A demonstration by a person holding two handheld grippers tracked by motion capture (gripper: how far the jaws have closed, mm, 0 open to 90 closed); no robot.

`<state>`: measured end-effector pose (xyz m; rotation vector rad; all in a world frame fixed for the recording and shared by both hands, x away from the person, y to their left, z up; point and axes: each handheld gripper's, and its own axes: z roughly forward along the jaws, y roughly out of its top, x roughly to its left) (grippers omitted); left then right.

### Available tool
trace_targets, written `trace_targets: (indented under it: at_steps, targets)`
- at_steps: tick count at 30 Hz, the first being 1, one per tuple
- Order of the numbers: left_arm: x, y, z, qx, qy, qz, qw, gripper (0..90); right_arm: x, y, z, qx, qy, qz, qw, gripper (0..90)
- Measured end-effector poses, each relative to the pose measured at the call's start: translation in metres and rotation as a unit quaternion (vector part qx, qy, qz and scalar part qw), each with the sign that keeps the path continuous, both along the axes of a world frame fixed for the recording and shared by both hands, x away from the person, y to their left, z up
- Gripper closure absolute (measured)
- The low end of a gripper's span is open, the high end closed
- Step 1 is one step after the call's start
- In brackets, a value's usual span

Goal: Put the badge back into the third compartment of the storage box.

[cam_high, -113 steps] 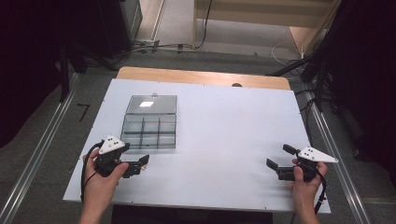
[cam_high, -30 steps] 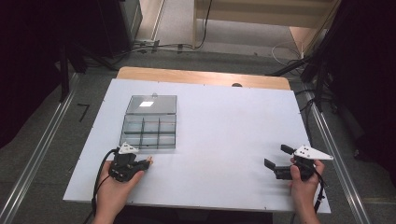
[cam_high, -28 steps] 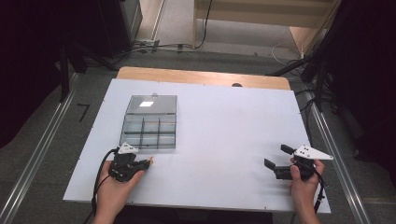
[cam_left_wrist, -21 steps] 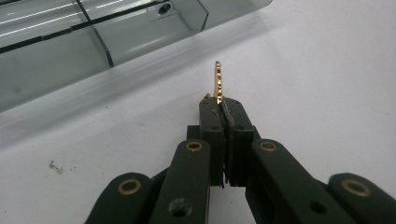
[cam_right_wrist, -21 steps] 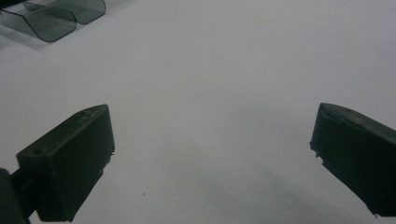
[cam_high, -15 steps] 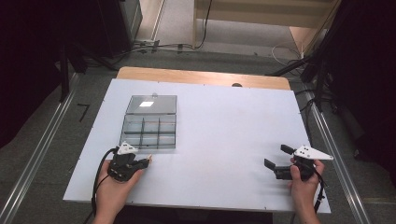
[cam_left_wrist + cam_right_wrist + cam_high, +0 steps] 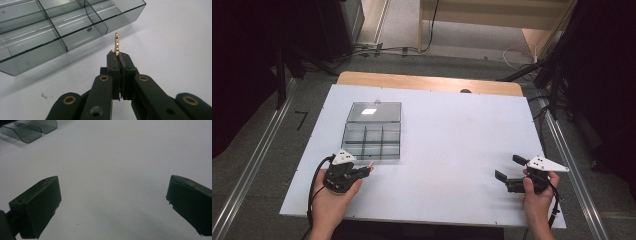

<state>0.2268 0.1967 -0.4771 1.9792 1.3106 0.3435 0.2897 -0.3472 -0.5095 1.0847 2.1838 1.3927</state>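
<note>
gold piece [image 7: 117,44] | pinched in left gripper [image 7: 119,58], long axis upright | box [image 7: 60,27] just ahead | right gripper [image 7: 113,205] wide open, empty, well apart

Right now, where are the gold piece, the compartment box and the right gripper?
gold piece [image 7: 117,44], left gripper view, its upright shaft above the shut jaws.
compartment box [image 7: 373,158], high view, its near wall.
right gripper [image 7: 510,172], high view, midway between its open fingertips.

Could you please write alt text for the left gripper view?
The left tool, jaws shut, pinches a small gold-coloured metal piece that sticks up from its tips. Just beyond stands a clear smoky compartment box on a white table.
</note>
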Motion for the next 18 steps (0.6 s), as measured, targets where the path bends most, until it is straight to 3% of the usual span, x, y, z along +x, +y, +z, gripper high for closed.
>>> trace_targets:
  at_steps: [18]
  targets:
    - [0.008,-0.002,0.018,-0.005,-0.021,-0.009,0.9997,89.3,0.0,0.0,0.0,0.001,-0.001,0.0,1.0,0.0]
